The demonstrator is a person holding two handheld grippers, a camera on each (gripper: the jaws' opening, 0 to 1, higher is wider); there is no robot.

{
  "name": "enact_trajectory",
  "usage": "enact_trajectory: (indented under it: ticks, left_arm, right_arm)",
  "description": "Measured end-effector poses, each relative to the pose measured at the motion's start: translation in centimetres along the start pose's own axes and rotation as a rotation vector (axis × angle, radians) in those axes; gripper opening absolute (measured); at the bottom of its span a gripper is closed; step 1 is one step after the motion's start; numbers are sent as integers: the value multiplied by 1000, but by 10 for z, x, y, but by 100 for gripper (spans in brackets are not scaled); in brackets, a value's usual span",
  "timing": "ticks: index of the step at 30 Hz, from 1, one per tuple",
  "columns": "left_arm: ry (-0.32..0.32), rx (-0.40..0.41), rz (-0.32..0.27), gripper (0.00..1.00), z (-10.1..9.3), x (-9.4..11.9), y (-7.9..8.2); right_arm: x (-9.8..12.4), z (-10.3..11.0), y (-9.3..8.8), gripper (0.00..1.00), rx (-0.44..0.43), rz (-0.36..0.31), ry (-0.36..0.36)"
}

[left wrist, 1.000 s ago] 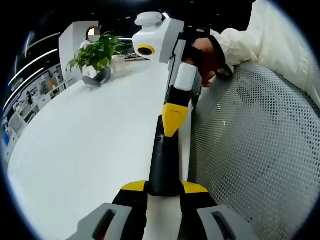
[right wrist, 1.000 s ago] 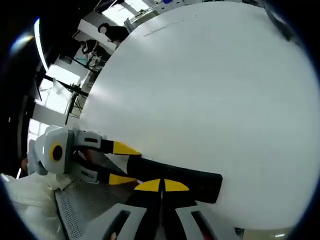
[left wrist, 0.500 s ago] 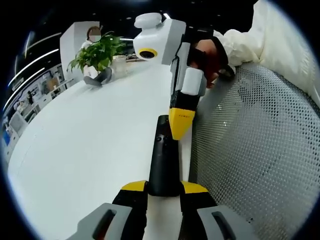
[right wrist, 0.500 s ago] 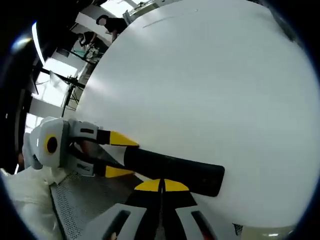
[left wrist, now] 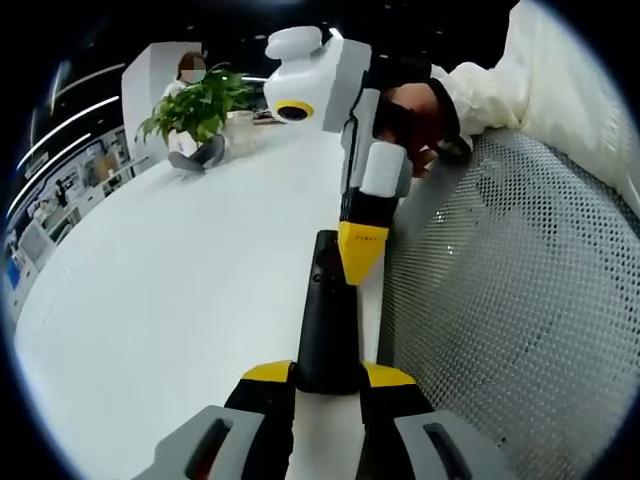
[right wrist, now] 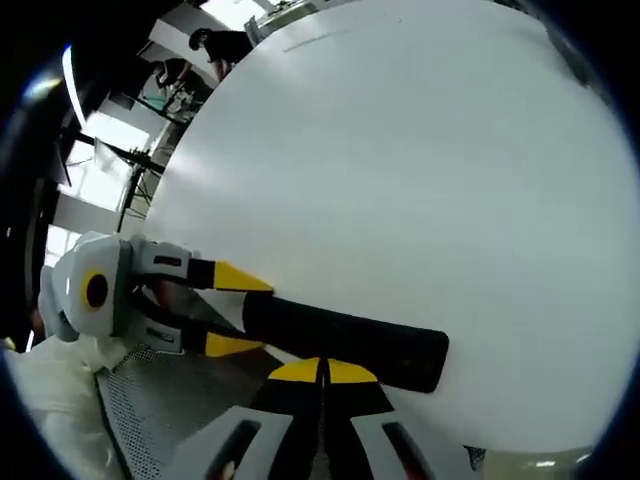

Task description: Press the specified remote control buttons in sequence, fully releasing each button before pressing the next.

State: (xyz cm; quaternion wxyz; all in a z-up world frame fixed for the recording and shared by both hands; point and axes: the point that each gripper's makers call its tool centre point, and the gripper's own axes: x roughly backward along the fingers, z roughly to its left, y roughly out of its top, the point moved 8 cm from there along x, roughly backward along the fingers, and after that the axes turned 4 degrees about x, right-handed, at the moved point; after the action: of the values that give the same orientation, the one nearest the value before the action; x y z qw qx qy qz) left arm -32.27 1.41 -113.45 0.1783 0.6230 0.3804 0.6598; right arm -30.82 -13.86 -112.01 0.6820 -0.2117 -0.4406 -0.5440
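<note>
Remote (left wrist: 326, 320) lies along the edge of the white bench (left wrist: 180, 300), next to a perforated mesh surface (left wrist: 510, 300). Its near end is clamped between the yellow-tipped jaws of the left gripper (left wrist: 327, 375), and its long axis runs straight away from that gripper.

The right gripper (left wrist: 362, 255) comes in from the far side, with the person's hand (left wrist: 420, 110) on its grip. Its jaws are pressed together into a single yellow point, which sits at the far part of the remote, beside or just over the top face. Whether the tip touches a button I cannot tell.

In the right gripper view the remote (right wrist: 345, 343) lies crosswise just ahead of the closed tip (right wrist: 322, 372), with the left gripper (right wrist: 237, 310) holding the far left end.

So the pressing tool meets the remote's button face head-on to the holding one. Any next press probably means a short shift of the right gripper along the remote's length, then a push down, while the left keeps the body steady against the bench.

A potted plant (left wrist: 195, 105) stands well apart at the far end of the bench.
</note>
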Motion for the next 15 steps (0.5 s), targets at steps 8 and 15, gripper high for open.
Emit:
enact_trajectory:
  ticks: [8,15]
  left_arm:
    - [3,-7,0,25,-1,0,-1]
    - [4,-8,-2,25,-1,0,-1]
  right_arm:
    - [1,3,-2,0,15,-8,1]
    - [4,1,-1,0,-14,-28,14]
